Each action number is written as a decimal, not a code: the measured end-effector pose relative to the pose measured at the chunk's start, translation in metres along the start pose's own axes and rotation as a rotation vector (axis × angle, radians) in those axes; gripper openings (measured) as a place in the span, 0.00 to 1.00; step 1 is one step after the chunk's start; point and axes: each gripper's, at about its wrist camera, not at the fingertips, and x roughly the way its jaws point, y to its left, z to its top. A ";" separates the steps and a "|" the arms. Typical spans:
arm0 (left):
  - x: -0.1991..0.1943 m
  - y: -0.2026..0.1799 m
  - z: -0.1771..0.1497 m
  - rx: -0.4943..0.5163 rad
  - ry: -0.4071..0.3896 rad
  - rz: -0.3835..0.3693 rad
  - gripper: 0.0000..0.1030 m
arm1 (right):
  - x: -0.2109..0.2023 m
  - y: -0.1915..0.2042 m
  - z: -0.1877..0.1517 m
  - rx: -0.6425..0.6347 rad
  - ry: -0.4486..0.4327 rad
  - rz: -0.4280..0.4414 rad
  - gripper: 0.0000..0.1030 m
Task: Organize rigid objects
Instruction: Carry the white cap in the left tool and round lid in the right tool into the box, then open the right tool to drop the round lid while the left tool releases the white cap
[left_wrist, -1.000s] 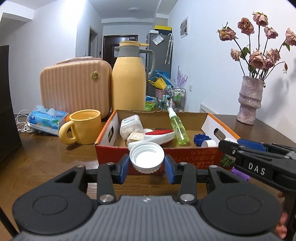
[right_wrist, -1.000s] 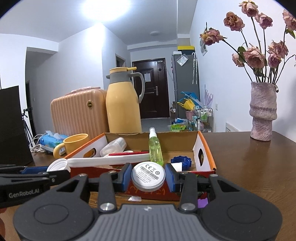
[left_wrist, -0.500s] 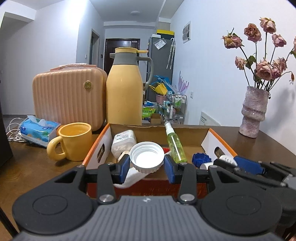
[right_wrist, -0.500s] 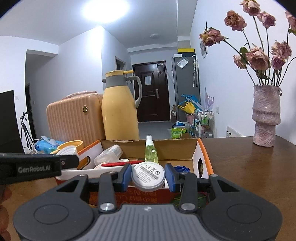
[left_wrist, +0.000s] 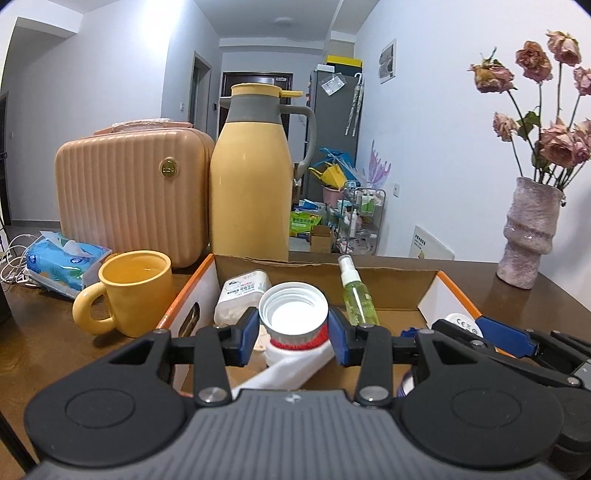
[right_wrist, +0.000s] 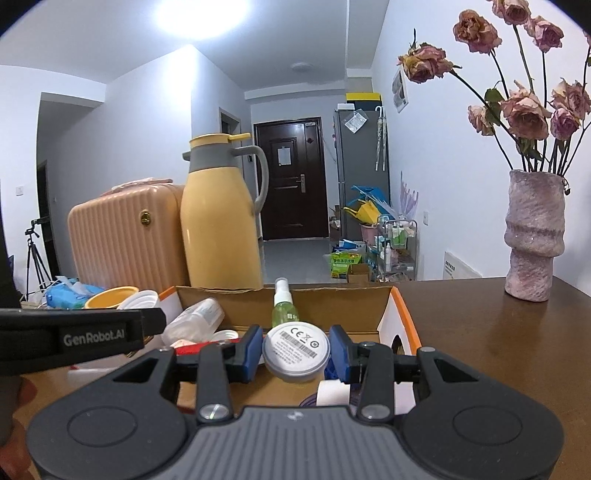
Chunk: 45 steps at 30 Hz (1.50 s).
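The left gripper (left_wrist: 292, 334) pinches a white cap (left_wrist: 293, 313) by its ribbed sides, held over the box (left_wrist: 448, 295). The right gripper (right_wrist: 296, 353) pinches a round white puck (right_wrist: 296, 350) by its rim, also over the box. Both things look light and hard. The smooth puck may slip, so a hold on the edge seems best. A spray bottle (left_wrist: 356, 295) lies inside.

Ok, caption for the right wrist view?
Right hand-held gripper holds a round white device above the open cardboard box, with the left hand-held gripper alongside.
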 end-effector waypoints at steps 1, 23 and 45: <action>0.003 0.000 0.002 0.000 0.002 0.002 0.40 | 0.003 0.000 0.001 0.000 0.002 -0.002 0.38; 0.054 0.004 0.015 0.026 0.061 0.041 0.40 | 0.057 -0.005 0.015 -0.022 0.054 -0.043 0.38; 0.062 0.011 0.016 0.026 0.083 0.103 0.71 | 0.077 -0.004 0.013 -0.059 0.129 -0.066 0.49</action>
